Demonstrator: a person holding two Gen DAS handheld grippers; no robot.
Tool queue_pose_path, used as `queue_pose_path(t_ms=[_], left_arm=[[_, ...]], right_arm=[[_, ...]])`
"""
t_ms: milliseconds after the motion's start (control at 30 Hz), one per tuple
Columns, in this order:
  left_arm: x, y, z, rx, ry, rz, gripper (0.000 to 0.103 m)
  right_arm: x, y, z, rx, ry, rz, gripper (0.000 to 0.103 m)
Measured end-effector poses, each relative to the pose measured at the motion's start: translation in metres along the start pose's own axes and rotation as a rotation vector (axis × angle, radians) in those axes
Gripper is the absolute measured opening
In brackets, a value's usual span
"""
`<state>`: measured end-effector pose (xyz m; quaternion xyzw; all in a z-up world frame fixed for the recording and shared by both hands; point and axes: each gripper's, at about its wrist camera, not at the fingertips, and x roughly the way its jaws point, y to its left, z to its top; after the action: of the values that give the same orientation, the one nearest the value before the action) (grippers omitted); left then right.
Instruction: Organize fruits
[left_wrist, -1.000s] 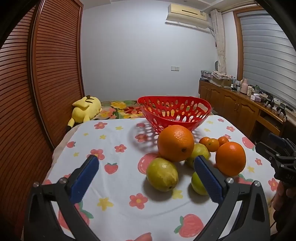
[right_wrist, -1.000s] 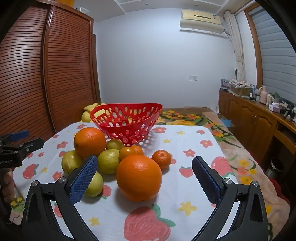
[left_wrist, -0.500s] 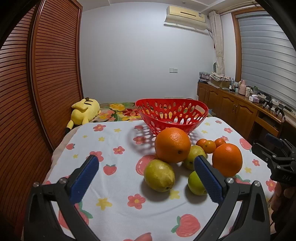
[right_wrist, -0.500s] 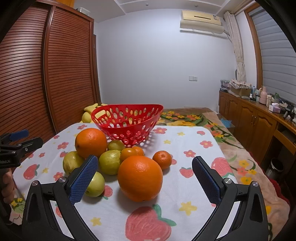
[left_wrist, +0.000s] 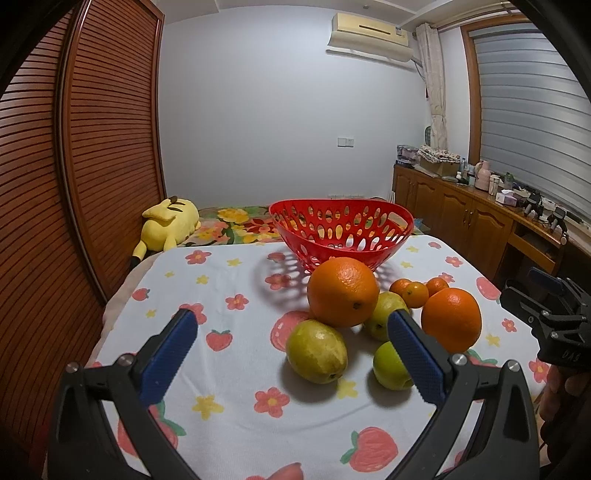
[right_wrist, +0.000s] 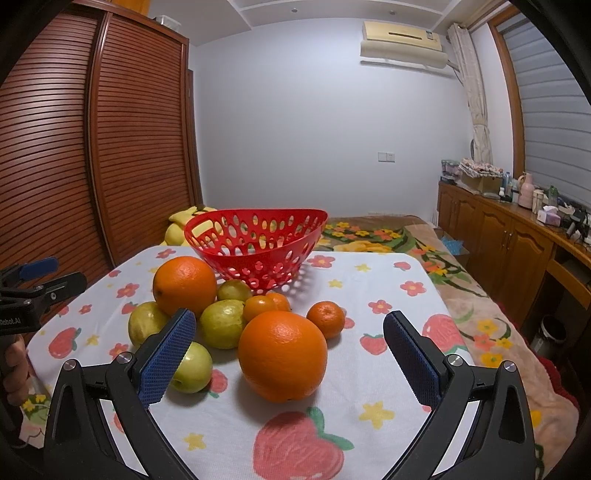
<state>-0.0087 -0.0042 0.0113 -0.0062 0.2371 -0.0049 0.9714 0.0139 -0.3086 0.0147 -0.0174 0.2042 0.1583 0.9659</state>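
1. Bedroom worktop (right_wrist: 376, 295), floral cloth: fruit piled in front of an empty red basket (right_wrist: 255, 240).
2. Both tools, left (left_wrist: 291, 341) and right (right_wrist: 290, 341), are spread wide and holding nothing.
3. Looks like the pre-grasp step; next, close on the near orange (right_wrist: 282, 356).

Tablecloth (left_wrist: 236, 288): white, printed with flowers and strawberries
Plush toy (left_wrist: 168, 221): yellow, lying beside the wardrobe (left_wrist: 74, 184)
Air conditioner (left_wrist: 371, 38): high on wall

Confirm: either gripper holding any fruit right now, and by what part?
Nothing held. Left gripper and right gripper both stand open above the tablecloth; every fruit lies loose in front of the red basket.
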Motion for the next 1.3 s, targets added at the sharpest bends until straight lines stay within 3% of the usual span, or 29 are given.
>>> queue_pose_path(t_ms=[1300], left_arm=[[-0.012,-0.005,0.004,0.006,-0.027,-0.016,0.103]], right_arm=[[-0.003,0.004,0.003,0.000,-0.004,0.004,0.103]])
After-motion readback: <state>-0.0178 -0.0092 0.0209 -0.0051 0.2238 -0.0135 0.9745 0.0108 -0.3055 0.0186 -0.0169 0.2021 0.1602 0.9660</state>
